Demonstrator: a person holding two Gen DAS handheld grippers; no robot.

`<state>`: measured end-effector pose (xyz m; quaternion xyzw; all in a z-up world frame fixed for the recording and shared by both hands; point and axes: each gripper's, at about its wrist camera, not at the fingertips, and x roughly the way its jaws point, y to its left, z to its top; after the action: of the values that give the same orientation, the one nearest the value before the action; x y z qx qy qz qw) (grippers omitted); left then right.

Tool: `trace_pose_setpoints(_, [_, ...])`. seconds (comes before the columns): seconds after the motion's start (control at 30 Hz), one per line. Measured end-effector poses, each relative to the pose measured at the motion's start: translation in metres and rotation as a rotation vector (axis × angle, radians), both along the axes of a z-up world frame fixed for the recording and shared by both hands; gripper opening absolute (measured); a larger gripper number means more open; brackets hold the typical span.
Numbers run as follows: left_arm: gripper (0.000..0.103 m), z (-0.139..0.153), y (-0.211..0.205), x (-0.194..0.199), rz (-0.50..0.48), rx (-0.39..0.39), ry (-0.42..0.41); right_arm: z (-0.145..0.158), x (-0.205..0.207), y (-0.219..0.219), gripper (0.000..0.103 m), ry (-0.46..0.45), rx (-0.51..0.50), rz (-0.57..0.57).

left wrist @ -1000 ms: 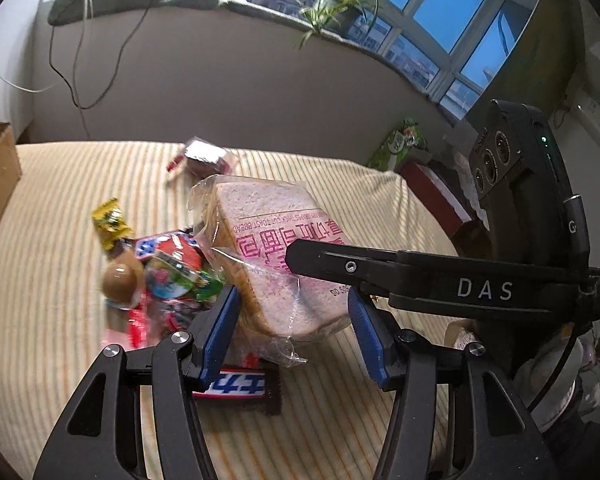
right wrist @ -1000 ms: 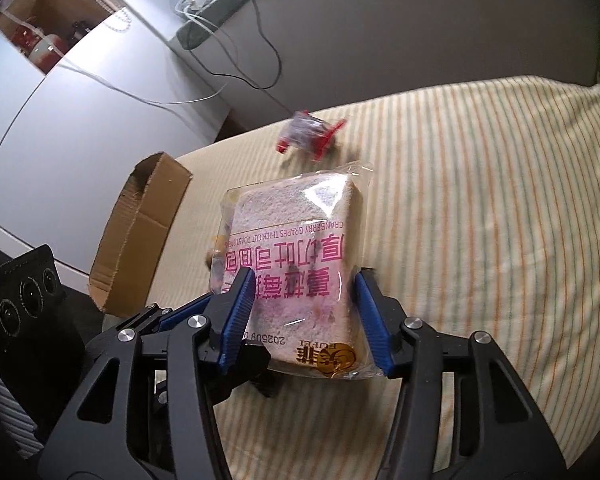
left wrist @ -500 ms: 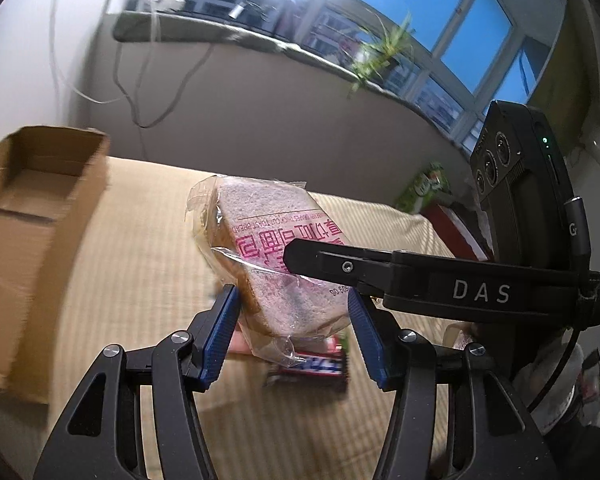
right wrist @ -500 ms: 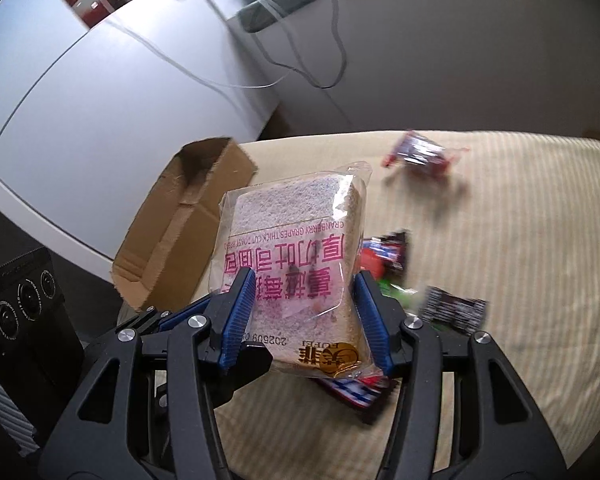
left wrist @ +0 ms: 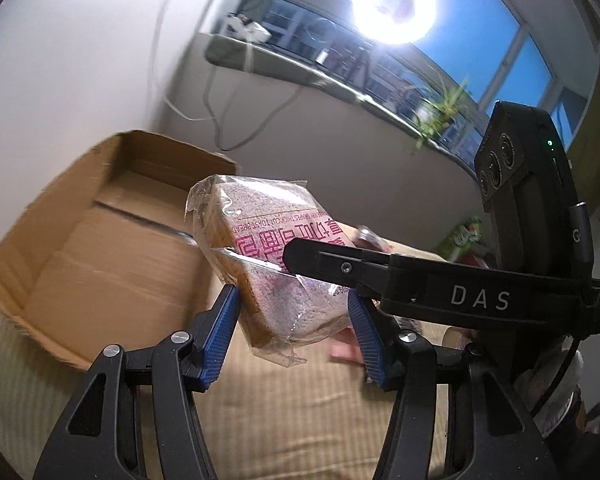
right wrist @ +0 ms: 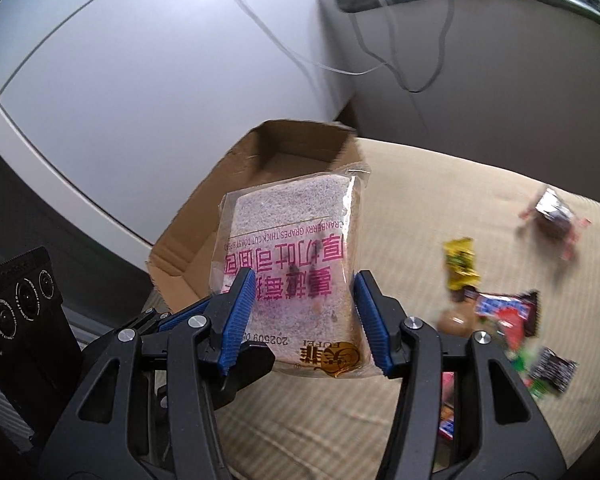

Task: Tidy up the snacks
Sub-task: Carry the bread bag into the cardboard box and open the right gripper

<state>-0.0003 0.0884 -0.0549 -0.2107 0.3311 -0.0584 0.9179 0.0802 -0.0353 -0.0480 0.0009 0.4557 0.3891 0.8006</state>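
A clear bag of sliced toast bread with pink lettering [left wrist: 276,252] [right wrist: 296,264] is held in the air by both grippers. My left gripper [left wrist: 294,332] is shut on its lower end. My right gripper [right wrist: 304,320] is shut on it from the other side, and its finger crosses the left wrist view [left wrist: 340,268]. An open cardboard box [left wrist: 100,248] [right wrist: 284,156] lies on the striped bed just beyond the bread. It looks empty inside.
Several loose snack packets lie on the striped bedcover [right wrist: 440,208] to the right: a yellow packet [right wrist: 460,264], a red and blue bar [right wrist: 504,312] and a dark wrapped one [right wrist: 552,216]. A white wall with hanging cables [right wrist: 380,56] stands behind the box.
Both grippers carried the bread left, away from the snack pile and toward the cardboard box, which now fills more of both views. The grip on the bread has not changed.
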Motion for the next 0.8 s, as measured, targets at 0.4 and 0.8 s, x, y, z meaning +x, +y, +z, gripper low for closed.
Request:
trace_pose_setpoints(0.4, [0.054, -0.010, 0.058, -0.006, 0.127, -0.015, 0.029, -0.014, -0.002, 0.076, 0.054, 0.005, -0.033, 0.118])
trace_pose_setpoints(0.8, [0.055, -0.025, 0.078, -0.008, 0.184, -0.033, 0.071, -0.030, 0.006, 0.105, 0.054, 0.020, -0.066, 0.162])
